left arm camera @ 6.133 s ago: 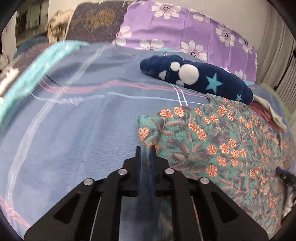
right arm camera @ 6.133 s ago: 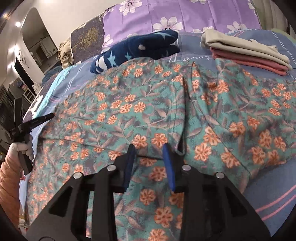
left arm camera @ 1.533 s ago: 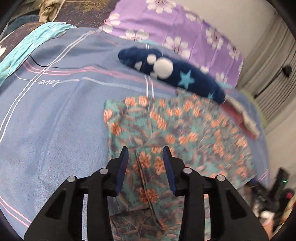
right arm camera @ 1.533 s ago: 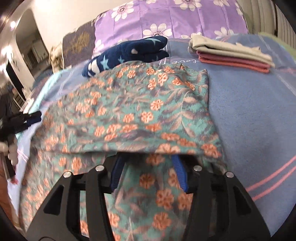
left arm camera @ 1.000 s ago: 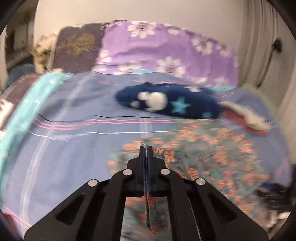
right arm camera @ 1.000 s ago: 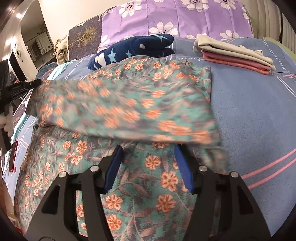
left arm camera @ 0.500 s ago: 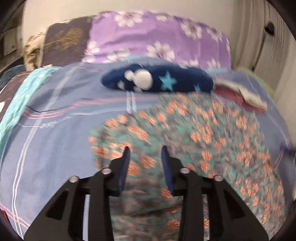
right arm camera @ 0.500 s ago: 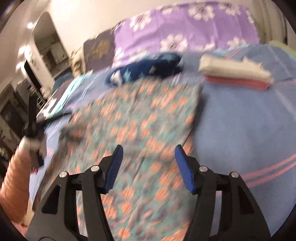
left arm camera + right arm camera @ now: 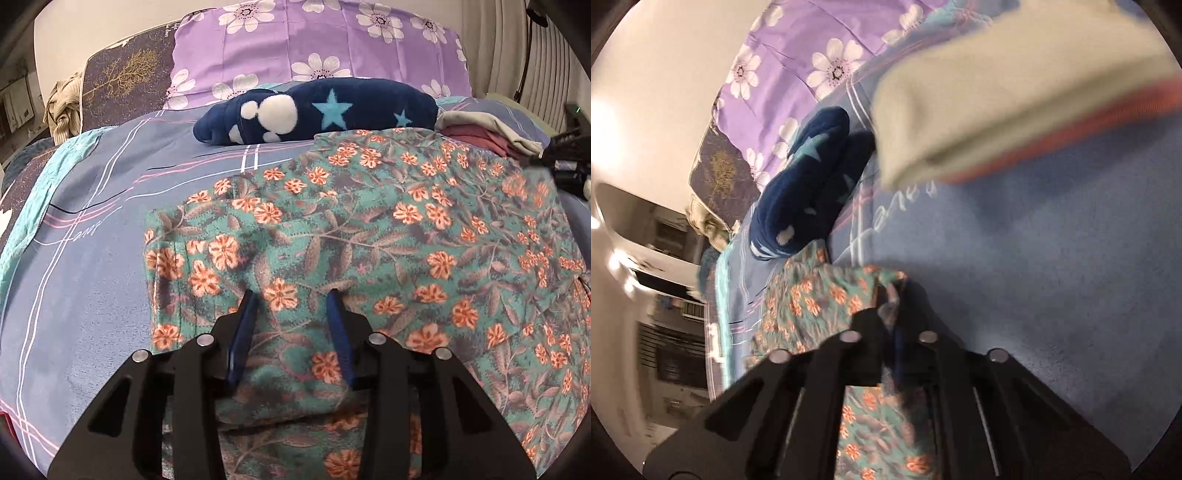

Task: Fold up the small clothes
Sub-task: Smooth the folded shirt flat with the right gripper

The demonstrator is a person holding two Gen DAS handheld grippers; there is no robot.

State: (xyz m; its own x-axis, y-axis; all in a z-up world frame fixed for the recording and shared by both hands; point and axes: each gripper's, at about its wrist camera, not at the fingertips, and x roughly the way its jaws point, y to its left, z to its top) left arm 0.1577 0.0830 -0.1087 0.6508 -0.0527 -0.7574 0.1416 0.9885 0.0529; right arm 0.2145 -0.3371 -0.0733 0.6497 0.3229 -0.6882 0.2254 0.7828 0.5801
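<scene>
Black angular linkage arms with silver round screws, blue pads on the left gripper (image 9: pixel 291 306).

Left tool (image 9: pixel 291 304) open over floral garment (image 9: pixel 369 258), blue bedspread (image 9: pixel 92 258)

**Two wrist cameras over the bed**

The left wrist camera looks forward and down along its fingers (image 9: pixel 255 306), close above the floral cloth (image 9: pixel 406 240), facing the pillow (image 9: pixel 314 44); the right wrist camera is rolled sideways, low and near the bedsheet (image 9: pixel 1052 258); both views share the navy plush (image 9: pixel 317 110), the pillow, the cloth and the folded pile (image 9: pixel 1015 92).
</scene>
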